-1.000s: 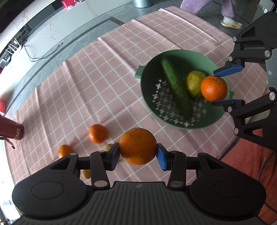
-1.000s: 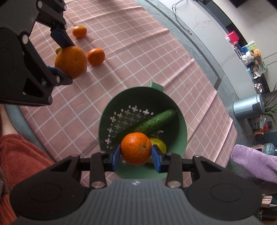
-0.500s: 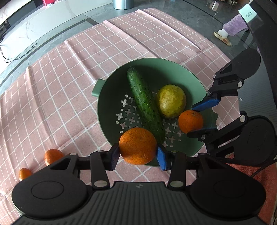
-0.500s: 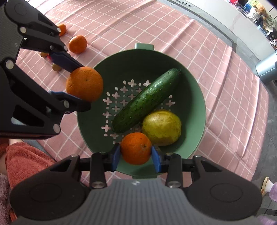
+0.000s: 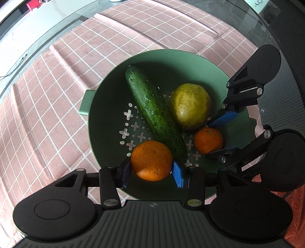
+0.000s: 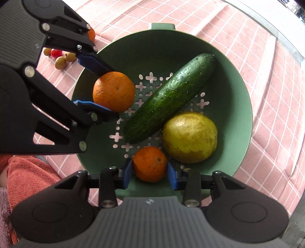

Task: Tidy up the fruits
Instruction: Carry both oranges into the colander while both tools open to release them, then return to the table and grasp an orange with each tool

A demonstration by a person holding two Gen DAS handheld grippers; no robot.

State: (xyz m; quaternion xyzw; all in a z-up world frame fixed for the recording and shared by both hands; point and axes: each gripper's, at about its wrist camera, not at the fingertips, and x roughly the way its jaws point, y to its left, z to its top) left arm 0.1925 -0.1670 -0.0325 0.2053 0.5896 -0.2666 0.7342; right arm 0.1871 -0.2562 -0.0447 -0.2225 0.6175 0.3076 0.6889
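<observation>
**Two oranges poised over the colander**

Nearest the left wrist camera, the left claw (image 5: pixel 152 170) pinches the large orange (image 5: pixel 151 160) between its blue pads, holding it inside the green colander (image 5: pixel 106 118) at about 6 o'clock of the bowl. The right claw (image 6: pixel 149 174) pinches the smaller orange (image 6: pixel 149 164) the same way; in the left view that fruit sits at roughly 4 o'clock of the bowl, just beside the yellow-green fruit (image 5: pixel 190 105). Whether either orange already touches the perforated floor I cannot tell.

The step in hand looks like the drop-off — both oranges are in place above the colander, so the next move calls for spreading each claw and backing it out without nudging what lies there. The cucumber (image 5: pixel 155 114) runs diagonally from 11 o'clock toward the centre, close to the large orange, and a careless release could send the round fruit rolling against it.

Beyond the bowl, in the right wrist view, several small fruits (image 6: pixel 61 57) and part of another orange (image 6: pixel 91 34) lie on the counter at about 10 o'clock, apparently left to collect. The counter wears a pink checked cloth (image 5: pixel 57 85) with a few creases; past its far edge — at 12 o'clock — a grey glossy floor (image 5: pixel 63 11) shows.
</observation>
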